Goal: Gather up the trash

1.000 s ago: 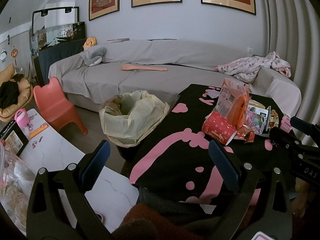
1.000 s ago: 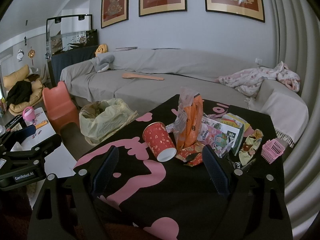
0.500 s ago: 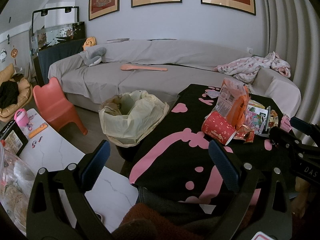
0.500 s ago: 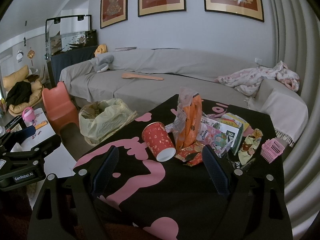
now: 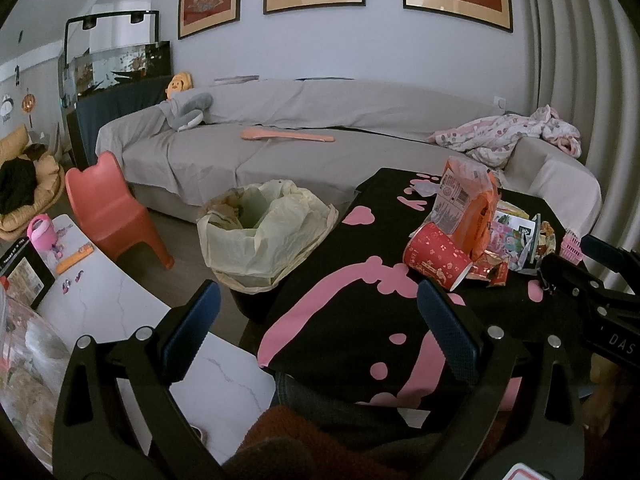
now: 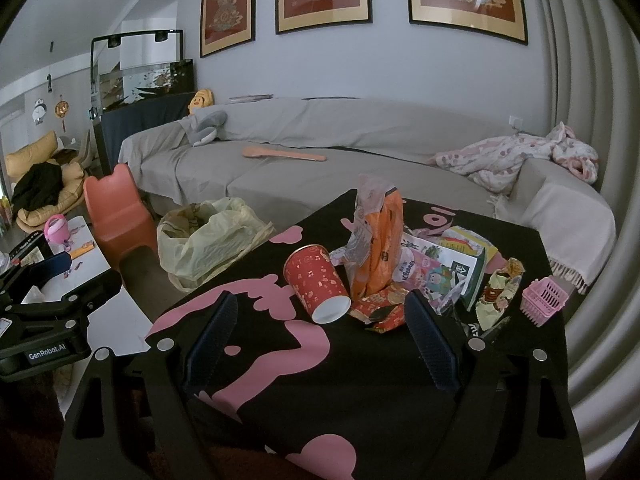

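A pile of trash lies on the black and pink table (image 6: 360, 380): a tipped red paper cup (image 6: 316, 284), an upright orange snack bag (image 6: 378, 240), a red wrapper (image 6: 380, 310), tissue packs and papers (image 6: 448, 268). The cup (image 5: 436, 256) and bag (image 5: 468, 212) also show in the left wrist view. A bin with a yellow bag (image 5: 260, 236) stands left of the table. My right gripper (image 6: 320, 320) is open and empty, just short of the cup. My left gripper (image 5: 316, 312) is open and empty over the table's left edge.
A pink basket (image 6: 544, 300) sits at the table's right. An orange child's chair (image 5: 112, 208) and a white marble table (image 5: 100, 304) with small items stand at the left. A grey sofa (image 5: 320, 136) runs behind.
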A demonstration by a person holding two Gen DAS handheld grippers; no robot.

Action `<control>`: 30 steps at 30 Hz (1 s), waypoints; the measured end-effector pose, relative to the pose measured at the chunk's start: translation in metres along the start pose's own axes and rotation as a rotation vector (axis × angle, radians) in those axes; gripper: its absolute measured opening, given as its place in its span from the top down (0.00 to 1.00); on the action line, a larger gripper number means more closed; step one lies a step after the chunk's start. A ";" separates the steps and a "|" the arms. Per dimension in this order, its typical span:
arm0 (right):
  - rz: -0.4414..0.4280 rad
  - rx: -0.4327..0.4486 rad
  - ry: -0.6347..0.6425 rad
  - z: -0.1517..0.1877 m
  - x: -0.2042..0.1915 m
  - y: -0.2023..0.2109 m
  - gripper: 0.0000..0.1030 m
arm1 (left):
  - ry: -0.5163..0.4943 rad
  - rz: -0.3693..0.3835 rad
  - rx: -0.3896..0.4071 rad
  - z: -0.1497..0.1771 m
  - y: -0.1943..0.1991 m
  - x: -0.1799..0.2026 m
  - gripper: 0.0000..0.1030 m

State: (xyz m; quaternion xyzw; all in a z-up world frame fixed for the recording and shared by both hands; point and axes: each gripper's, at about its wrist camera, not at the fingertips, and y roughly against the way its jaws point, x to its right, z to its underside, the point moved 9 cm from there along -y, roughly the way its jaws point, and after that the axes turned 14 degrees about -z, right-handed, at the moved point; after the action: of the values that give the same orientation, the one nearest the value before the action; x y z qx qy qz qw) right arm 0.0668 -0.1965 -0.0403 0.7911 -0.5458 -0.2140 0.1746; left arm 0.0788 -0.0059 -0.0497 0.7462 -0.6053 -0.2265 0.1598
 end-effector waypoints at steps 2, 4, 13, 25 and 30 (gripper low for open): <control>0.001 -0.001 0.000 0.000 0.000 0.000 0.21 | 0.000 0.006 -0.001 0.000 0.000 0.002 0.09; 0.009 -0.001 0.006 -0.001 0.002 0.001 0.21 | 0.000 0.014 -0.005 0.001 -0.001 0.005 0.09; 0.217 0.030 -0.026 -0.006 0.085 0.015 0.21 | -0.058 0.221 -0.137 0.002 -0.048 0.070 0.09; 0.320 -0.004 -0.213 0.022 0.180 0.004 0.21 | 0.094 0.393 -0.418 0.001 -0.153 0.168 0.09; 0.308 -0.030 -0.230 0.028 0.191 -0.006 0.21 | 0.122 0.405 -0.594 0.023 -0.187 0.185 0.13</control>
State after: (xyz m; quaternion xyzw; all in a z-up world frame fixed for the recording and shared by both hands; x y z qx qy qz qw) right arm 0.1168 -0.3749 -0.0951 0.6658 -0.6736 -0.2818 0.1536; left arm 0.2521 -0.1451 -0.1915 0.5441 -0.6381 -0.3114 0.4470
